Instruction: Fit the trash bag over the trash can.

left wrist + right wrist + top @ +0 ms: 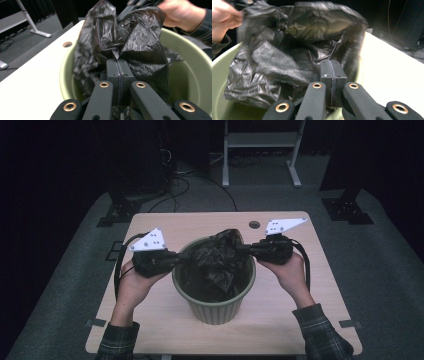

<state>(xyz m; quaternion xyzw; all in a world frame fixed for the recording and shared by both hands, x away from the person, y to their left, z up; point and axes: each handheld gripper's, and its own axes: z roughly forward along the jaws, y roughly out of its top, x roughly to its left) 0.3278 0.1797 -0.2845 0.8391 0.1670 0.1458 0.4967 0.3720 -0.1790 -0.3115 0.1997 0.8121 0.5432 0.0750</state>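
Observation:
A green ribbed bin [215,307] stands in the middle of the light wooden table [285,315]. A crumpled black plastic bag [217,257] sits in it and bulges up over the rim. My left gripper [189,258] comes in from the left, its jaws pressed together on the bag's film at the near rim. From the right, my right gripper [240,248] is shut on the bag's raised edge. In the left gripper view the closed tips [119,62] meet the bag [140,37] inside the bin [190,55]. The right gripper view shows its tips [331,62] pinching the blurred bag [274,62].
A round cable hole [254,224] lies in the table's far side behind the bin. Beyond the table stand a white desk frame [260,140] and dark stand bases [117,212] on grey carpet, with cables on the floor. The person's hands hold both grippers close beside the bin.

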